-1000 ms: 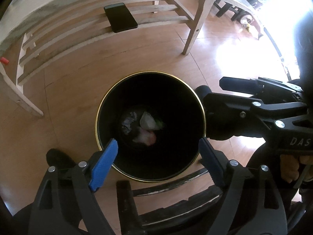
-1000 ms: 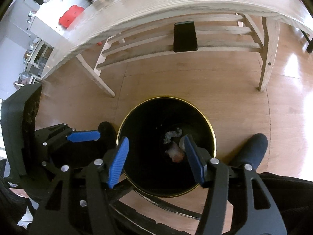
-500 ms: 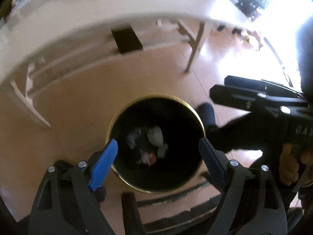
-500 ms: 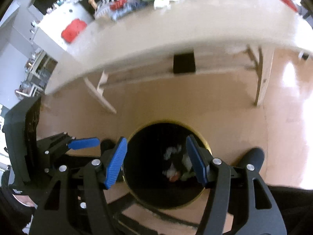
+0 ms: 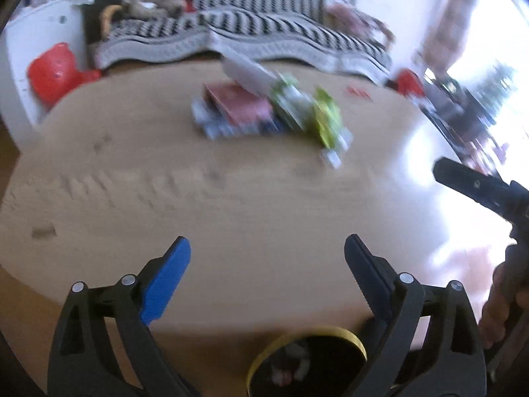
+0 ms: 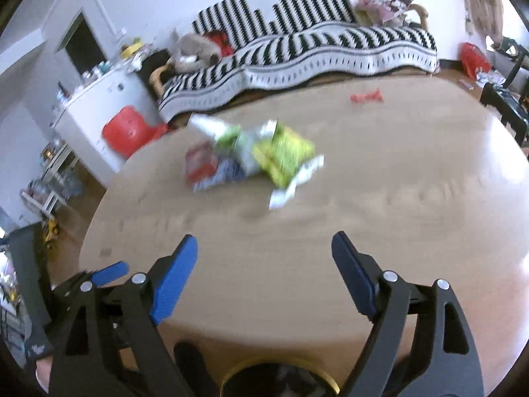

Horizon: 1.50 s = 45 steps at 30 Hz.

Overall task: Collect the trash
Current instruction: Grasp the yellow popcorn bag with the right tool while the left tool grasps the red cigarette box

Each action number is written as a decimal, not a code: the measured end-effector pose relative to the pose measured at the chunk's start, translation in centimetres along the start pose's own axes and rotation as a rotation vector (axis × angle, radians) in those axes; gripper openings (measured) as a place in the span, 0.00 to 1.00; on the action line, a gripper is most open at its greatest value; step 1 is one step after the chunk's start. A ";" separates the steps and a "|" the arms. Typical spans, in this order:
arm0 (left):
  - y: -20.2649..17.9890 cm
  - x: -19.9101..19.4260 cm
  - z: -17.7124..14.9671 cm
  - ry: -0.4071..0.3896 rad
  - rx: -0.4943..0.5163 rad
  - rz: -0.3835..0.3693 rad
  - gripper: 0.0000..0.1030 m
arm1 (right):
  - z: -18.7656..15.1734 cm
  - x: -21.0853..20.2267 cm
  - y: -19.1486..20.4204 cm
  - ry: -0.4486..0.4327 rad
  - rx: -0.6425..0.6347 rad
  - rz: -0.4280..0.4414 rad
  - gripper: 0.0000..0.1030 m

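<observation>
A blurred pile of wrappers (image 5: 274, 112), green, red and blue-white, lies on the far middle of the wooden table (image 5: 231, 205). The pile also shows in the right wrist view (image 6: 254, 158), with a small red wrapper (image 6: 367, 96) farther back. The black bin with a gold rim (image 5: 307, 360) holds crumpled trash and sits below the table's near edge; it also shows in the right wrist view (image 6: 281, 378). My left gripper (image 5: 266, 264) is open and empty above the near table edge. My right gripper (image 6: 264, 261) is open and empty beside it.
A striped sofa (image 6: 297, 49) stands behind the table. A red plastic chair (image 6: 129, 132) and a white cabinet (image 6: 96, 106) stand at the left. Dark furniture (image 6: 506, 106) stands at the right. The other gripper shows at the right edge of the left wrist view (image 5: 479, 185).
Both grippers have risen and tilted up from over the bin to table height. The tabletop and wrappers have come into view. The bin has dropped to the bottom edge. Both stay open.
</observation>
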<state>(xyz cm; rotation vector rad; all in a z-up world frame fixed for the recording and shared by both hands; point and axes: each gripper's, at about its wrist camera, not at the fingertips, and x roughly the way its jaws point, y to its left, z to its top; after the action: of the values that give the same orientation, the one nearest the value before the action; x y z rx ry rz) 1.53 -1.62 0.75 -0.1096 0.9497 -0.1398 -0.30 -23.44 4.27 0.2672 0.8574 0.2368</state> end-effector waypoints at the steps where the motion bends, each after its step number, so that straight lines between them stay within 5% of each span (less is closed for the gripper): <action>1: 0.2 0.4 1.0 -0.013 -0.015 0.010 0.89 | 1.3 1.0 -0.1 -0.005 0.014 -0.005 0.79; 9: 1.2 8.1 9.5 -0.055 -0.105 0.118 0.90 | 8.8 9.7 -2.5 0.015 0.114 -0.027 0.79; 17: 1.2 12.9 11.5 -0.046 -0.113 0.193 0.90 | 9.7 15.2 -4.4 0.072 0.210 -0.017 0.79; 25: 1.7 14.4 11.7 -0.055 -0.116 0.192 0.84 | 9.5 19.9 -4.9 0.147 0.260 0.007 0.79; 28: 1.6 14.4 11.8 -0.057 -0.108 0.168 0.59 | 9.7 20.2 -4.8 0.144 0.258 0.018 0.76; 34: 1.6 13.6 11.1 -0.064 -0.082 0.173 0.56 | 9.4 20.0 -4.3 0.150 0.230 0.069 0.45; 45: 3.8 7.4 9.6 -0.134 -0.081 0.157 0.56 | 9.8 13.6 -4.6 0.025 0.219 0.133 0.43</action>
<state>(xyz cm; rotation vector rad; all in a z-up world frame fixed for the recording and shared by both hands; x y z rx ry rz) 13.90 1.21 -0.19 -0.1174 0.8268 0.0506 16.25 -24.85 -0.75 0.5279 0.8922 0.2705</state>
